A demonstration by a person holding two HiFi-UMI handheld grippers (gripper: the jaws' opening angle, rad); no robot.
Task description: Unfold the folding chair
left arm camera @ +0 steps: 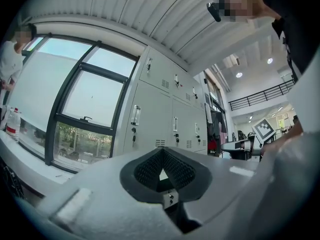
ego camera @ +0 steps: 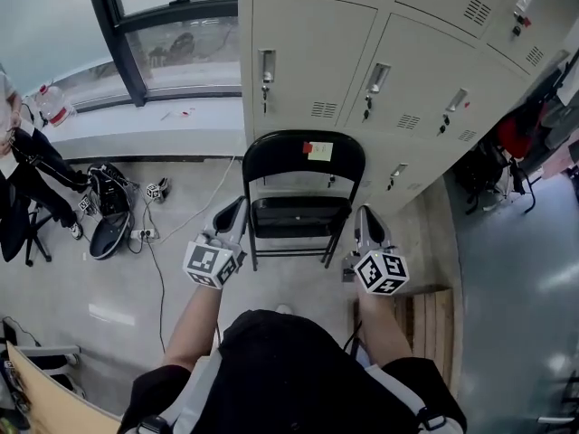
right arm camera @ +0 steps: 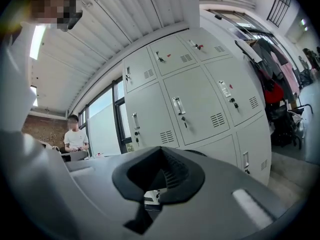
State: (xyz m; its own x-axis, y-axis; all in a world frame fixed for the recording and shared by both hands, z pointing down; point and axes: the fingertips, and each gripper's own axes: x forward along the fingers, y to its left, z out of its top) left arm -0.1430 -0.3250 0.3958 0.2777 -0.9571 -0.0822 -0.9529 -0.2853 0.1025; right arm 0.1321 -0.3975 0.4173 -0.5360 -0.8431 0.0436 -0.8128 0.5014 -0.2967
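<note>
**Facing the folding chair with both claws shut**

At the far left of the head view we see a seated person [ego camera: 23, 183] below the window [ego camera: 172, 25], with dark gear and cables [ego camera: 113, 215] on the floor beside them.

Next comes our left gripper [ego camera: 235, 208], pointing level toward the grey lockers [ego camera: 312, 52]. Its own view shows the ribbed pads pressed together, with nothing between them.

The black folding chair [ego camera: 303, 156] stands between our two grippers, against the lockers. Its curved backrest carries a yellow sticker [ego camera: 319, 151], and the dark seat panel [ego camera: 298, 217] shows below that. The left gripper sits just beside the chair's left frame tube. We cannot tell whether it touches.

Our right gripper [ego camera: 365, 215] sits just beside the chair's right side, also pointing at the lockers. Its own view shows the jaws closed together and empty.

Farther right a wooden pallet [ego camera: 427, 319] lies on the floor, and bags and clothing [ego camera: 511, 147] hang past the lockers' end.
</note>
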